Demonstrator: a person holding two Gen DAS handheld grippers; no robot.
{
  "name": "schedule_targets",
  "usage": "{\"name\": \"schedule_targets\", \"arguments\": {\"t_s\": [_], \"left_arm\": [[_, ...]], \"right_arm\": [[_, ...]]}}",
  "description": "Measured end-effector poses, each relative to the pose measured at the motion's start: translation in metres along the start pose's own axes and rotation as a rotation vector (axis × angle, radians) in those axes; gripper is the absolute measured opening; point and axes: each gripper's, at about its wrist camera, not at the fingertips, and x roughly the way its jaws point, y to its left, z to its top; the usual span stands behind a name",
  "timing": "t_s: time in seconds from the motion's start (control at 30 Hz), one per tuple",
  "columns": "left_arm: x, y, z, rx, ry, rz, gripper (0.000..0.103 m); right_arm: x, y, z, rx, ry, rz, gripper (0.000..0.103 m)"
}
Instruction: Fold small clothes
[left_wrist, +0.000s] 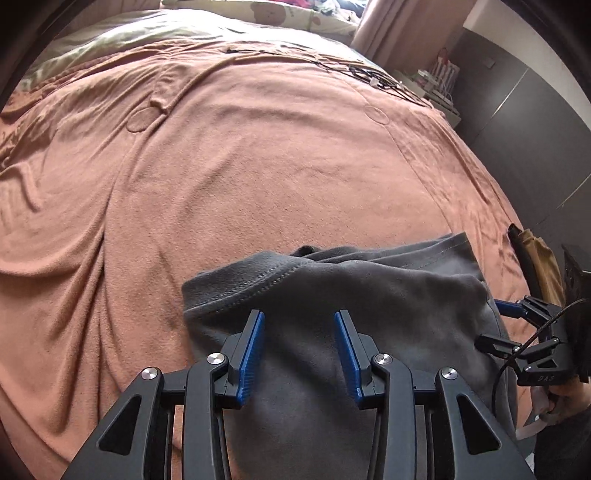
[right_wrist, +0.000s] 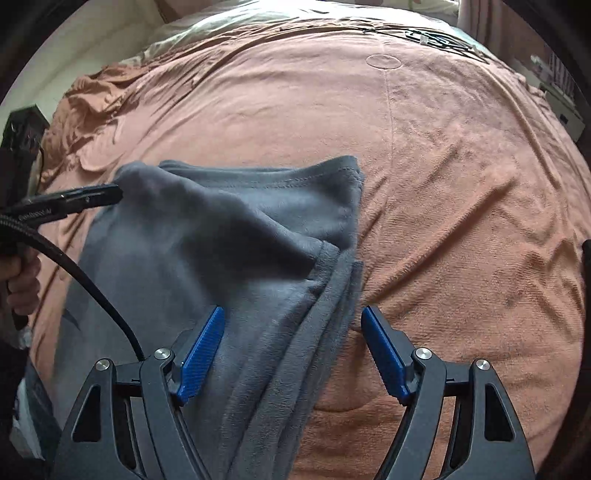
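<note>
My left tool (left_wrist: 299, 350) sits spread wide, nothing pinched, over the grey garment (left_wrist: 369, 295), which lies folded on the bed (left_wrist: 221, 166) right under and ahead of it. My right tool (right_wrist: 291, 350) is spread too, straddling the garment's right edge. The near end of the cloth is cut off below both tools. A dark cable (right_wrist: 92, 288) hides part of its left side.

Garment (left_wrist: 332, 295) lies on blanket (left_wrist: 258, 166) at bed's near edge. Left gripper (left_wrist: 299, 347) over its left part, right gripper (right_wrist: 291, 350) over its right edge. Cables (left_wrist: 369, 75) far right.
</note>
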Motion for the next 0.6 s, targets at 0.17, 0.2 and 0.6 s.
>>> {"name": "schedule_targets", "arguments": {"t_s": [0.17,0.2,0.6], "left_arm": [[0.023,-0.012,0.008,0.012,0.026,0.027,0.041],[0.026,-0.013,0.010,0.016,0.028,0.035,0.041],[0.029,-0.022,0.022,0.020,0.039,0.092,0.041]], "right_arm": [[-0.002,-0.022,-0.002,0.070,-0.029,-0.016,0.072],[-0.003,-0.028,-0.004,0.081,-0.034,-0.006,0.069],[-0.012,-0.015,-0.006,0.103,-0.049,-0.006,0.067]]}}
